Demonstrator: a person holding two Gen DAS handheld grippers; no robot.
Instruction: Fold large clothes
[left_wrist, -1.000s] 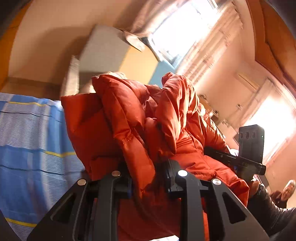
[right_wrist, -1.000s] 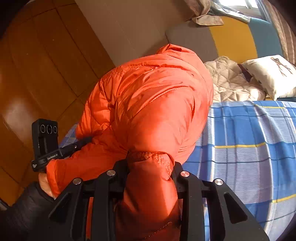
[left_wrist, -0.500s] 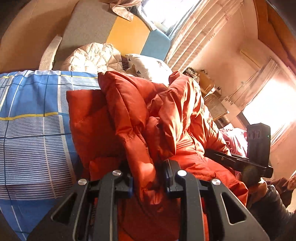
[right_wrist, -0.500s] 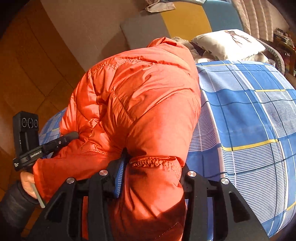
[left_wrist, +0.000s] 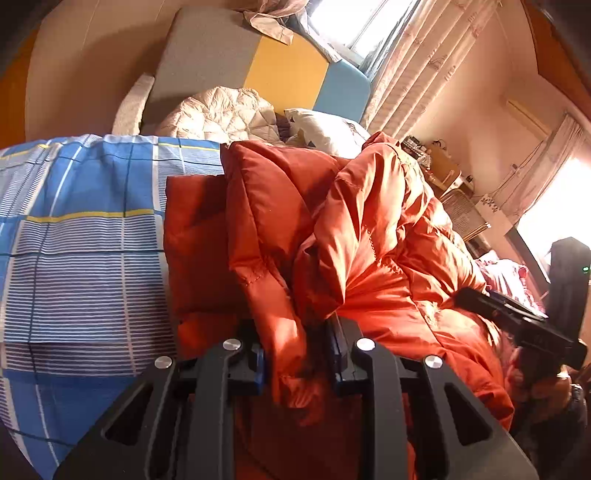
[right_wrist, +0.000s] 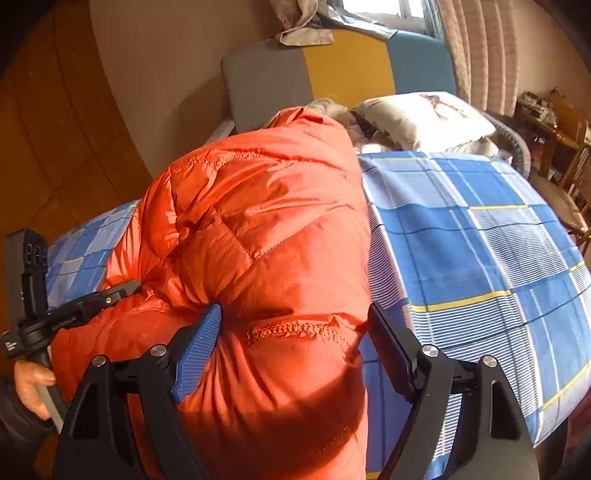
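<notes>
On the left side of the bed, the blue checked cover lies bare, and the orange down jacket is bunched up beside it, standing as a puffy heap on the cover. The left gripper has its jaws narrow, pinching a thick fold of the jacket between them, probably to keep this edge gathered for the next fold. Further right, in the right wrist view, the jacket rises like a dome, because the filling holds air. The right gripper has its jaws wide, standing on both sides of a stitched seam; the blue pad touches the fabric, but I judge nothing is gripped. At the far right, the cover reaches to a pillow by the headboard.
</notes>
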